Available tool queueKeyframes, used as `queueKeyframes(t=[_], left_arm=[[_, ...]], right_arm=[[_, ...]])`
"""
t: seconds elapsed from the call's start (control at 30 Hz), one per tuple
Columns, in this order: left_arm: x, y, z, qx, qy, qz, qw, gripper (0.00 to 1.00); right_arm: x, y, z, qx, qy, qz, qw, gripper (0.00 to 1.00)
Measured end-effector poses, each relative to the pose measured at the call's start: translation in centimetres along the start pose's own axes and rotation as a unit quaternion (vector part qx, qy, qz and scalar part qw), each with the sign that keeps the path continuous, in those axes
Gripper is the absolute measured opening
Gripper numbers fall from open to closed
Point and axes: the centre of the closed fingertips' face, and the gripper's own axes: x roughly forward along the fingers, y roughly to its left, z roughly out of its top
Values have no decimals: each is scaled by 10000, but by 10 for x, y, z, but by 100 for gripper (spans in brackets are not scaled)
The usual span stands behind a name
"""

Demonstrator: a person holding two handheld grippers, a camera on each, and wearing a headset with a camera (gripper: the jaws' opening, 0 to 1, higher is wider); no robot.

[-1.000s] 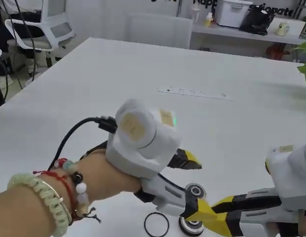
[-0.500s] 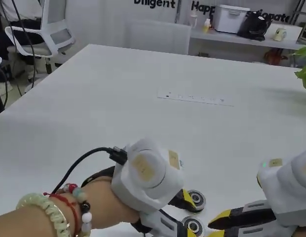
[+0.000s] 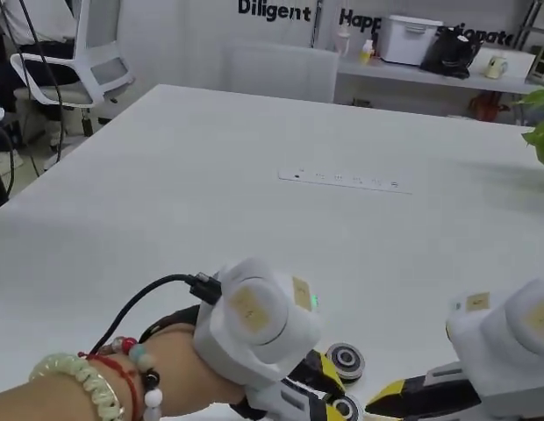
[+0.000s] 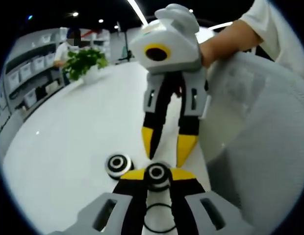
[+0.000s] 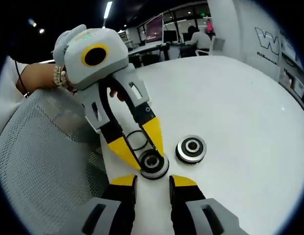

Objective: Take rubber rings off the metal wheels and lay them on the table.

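Left gripper (image 4: 157, 172): jaws clamped on metal wheel (image 5: 154, 166), held between the tips. Right gripper (image 5: 153, 180): jaws parted, empty, tips just short of that wheel. Second wheel (image 5: 191, 149) sits beside it. Loose rubber ring (image 5: 137, 139) lies near it on the table (image 3: 254, 140).

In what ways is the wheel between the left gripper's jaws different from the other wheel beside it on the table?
The gripped wheel sits between the yellow tips of the left gripper; the free wheel is touched by nothing. The open right gripper points at the gripped wheel, while the free wheel lies off to one side. Both look round, similar in size, dark-rimmed, with the flat face up.
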Motion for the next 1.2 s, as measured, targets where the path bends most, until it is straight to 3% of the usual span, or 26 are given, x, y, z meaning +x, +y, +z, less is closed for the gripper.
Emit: queueKeyframes(t=[0.17,0.5,0.67,1.2], left_arm=[[1,3,-2,-193,-46,24,9998,14],[0,2,-2,-201,-99,14,9997,14],[-1,2,-3,-203,-236,1,9995,14],[-2,3,-4,-227,-353,9,9991,14]], right_arm=[[5,3,-2,-92,75,34,9999,25],[10,0,-3,-282,123,-108,9995,23],[10,-1,-2,-115,65,-87,9999,22],[8,-1,-2,-151,113,-70,9998,19]])
